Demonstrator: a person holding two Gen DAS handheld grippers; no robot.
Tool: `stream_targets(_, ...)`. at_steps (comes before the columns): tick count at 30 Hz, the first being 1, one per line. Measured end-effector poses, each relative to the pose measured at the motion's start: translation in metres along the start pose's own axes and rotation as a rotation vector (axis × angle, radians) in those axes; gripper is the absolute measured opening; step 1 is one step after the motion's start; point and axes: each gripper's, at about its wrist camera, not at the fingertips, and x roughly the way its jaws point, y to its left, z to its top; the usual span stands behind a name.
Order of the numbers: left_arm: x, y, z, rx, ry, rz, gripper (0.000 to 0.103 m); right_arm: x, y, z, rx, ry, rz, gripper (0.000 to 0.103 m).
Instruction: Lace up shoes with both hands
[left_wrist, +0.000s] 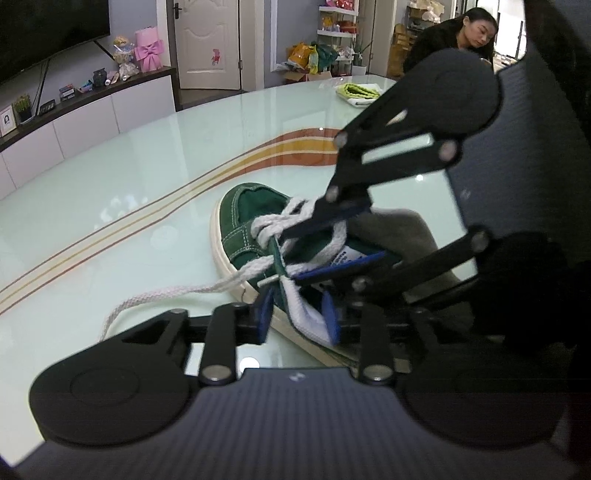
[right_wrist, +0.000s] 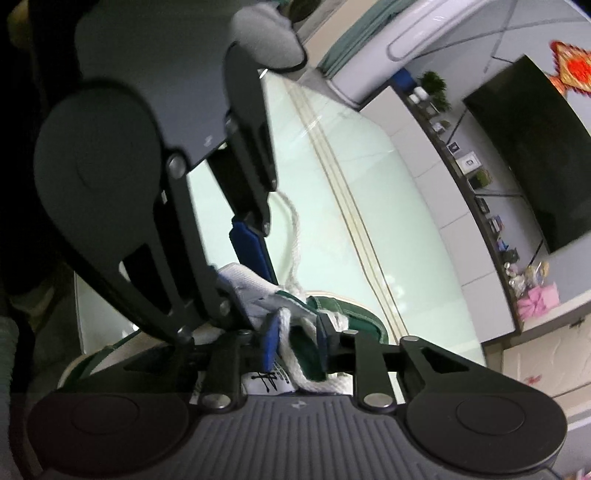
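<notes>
Shoe (left_wrist: 255, 236), green, lies mid-table with its toe pointing away from both grippers. Left gripper (left_wrist: 297, 317) straddles the white tongue (left_wrist: 306, 314), jaws apart. Right gripper (right_wrist: 295, 343), nearer the eyelets, is also parted around the white lace (right_wrist: 286, 332).

Tongue label (right_wrist: 271, 382) print blurred; nothing legible

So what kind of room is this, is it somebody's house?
Most likely a living room in a home. A big dark TV hangs above a low cabinet with toys and photo frames, a white door stands behind, and the green shoe sits on a glass-topped table.
</notes>
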Motion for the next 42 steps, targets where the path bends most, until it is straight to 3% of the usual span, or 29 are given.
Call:
stream_targets(5,-0.001,0.002,0.001,-0.011,0.001,-0.002,0.033,-0.01,-0.023,-0.01,0.172,-0.034,0.049,0.042)
stream_targets(9,-0.003,-0.002,0.001,-0.003,0.011,0.017,0.035,-0.016,-0.031,-0.013,0.236,-0.047,0.074,0.047)
stream_targets(13,-0.005,-0.005,0.002,0.01,0.015,0.028,0.04,-0.029,-0.039,-0.012,0.268,-0.091,0.06,0.062)
stream_targets(19,-0.019,0.001,0.003,-0.033,-0.008,-0.009,0.042,-0.049,-0.055,-0.013,0.371,-0.177,-0.007,0.063)
stream_targets(23,-0.035,0.014,0.002,-0.093,-0.063,-0.046,0.046,-0.054,-0.084,-0.026,0.606,-0.245,0.003,0.062)
stream_targets(25,-0.037,0.021,0.003,-0.122,-0.08,-0.052,0.046,-0.051,-0.102,-0.037,0.799,-0.28,0.079,0.061)
stream_targets(28,-0.032,0.037,-0.001,-0.18,-0.088,-0.012,0.046,-0.044,-0.114,-0.054,1.028,-0.296,0.104,0.066)
stream_targets(33,-0.021,0.028,-0.001,-0.031,-0.09,0.083,0.044,-0.041,-0.121,-0.069,1.125,-0.229,0.055,0.072)
stream_targets(37,-0.017,0.022,0.0,0.056,-0.117,0.128,0.042,-0.043,-0.121,-0.079,1.26,-0.222,0.075,0.077)
stream_targets(39,-0.015,0.028,0.002,-0.004,-0.106,0.107,0.039,-0.043,-0.121,-0.087,1.365,-0.244,0.124,0.078)
stream_targets(41,-0.016,0.034,0.004,-0.094,-0.106,0.09,0.027,-0.04,-0.121,-0.094,1.463,-0.278,0.174,0.079)
stream_targets(42,-0.018,0.041,0.005,-0.199,-0.125,0.071,0.026,-0.039,-0.121,-0.098,1.511,-0.296,0.199,0.082)
